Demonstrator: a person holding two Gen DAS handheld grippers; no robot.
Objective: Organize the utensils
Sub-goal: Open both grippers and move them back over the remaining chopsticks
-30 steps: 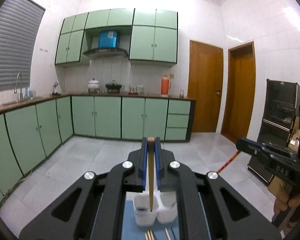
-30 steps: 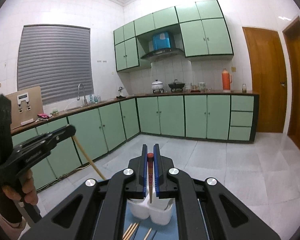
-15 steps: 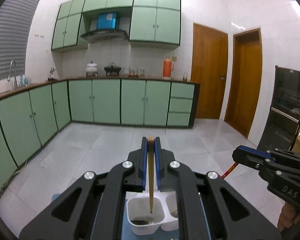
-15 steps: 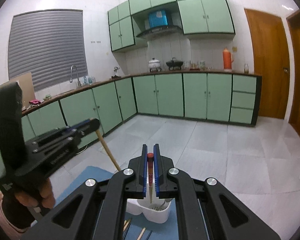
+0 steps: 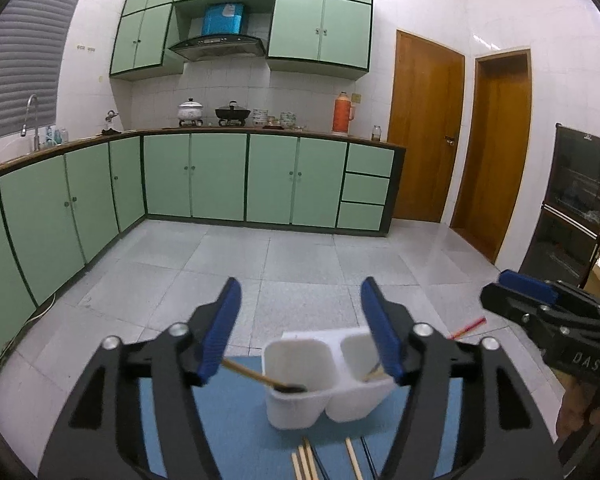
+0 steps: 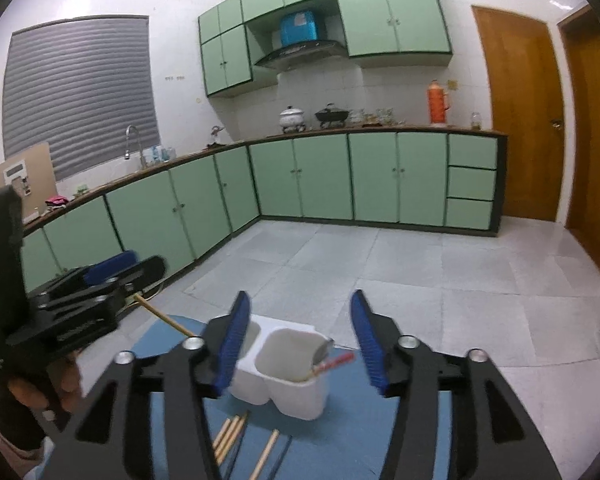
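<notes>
A white two-compartment holder [image 5: 300, 404] [image 6: 296, 396] stands on a blue mat [image 5: 228, 412] [image 6: 340, 440]. My left gripper [image 5: 300, 292] hangs just above it, jaws opening, with nothing pressed between the pads. A wooden chopstick [image 5: 256, 376] leans out of the left compartment toward the left pad. My right gripper [image 6: 299, 300] is over the holder too, jaws opening, nothing gripped. A red-tipped chopstick [image 6: 334, 362] rests in the right compartment beside a metal utensil [image 6: 324, 346]. Each gripper shows in the other's view: the right gripper [image 5: 540, 308], the left gripper [image 6: 100, 284].
Several loose chopsticks [image 5: 304, 460] [image 6: 232, 436] lie on the mat in front of the holder. A person's hand [image 6: 28, 396] holds the left gripper's handle. Grey floor tiles and green cabinets [image 5: 204, 176] lie beyond; a dark appliance [image 5: 576, 208] stands at right.
Both grippers were shut on an upright chopstick; both have opened, and the chopsticks now lean in the holder. Both hands have sunk closer to the holder.
</notes>
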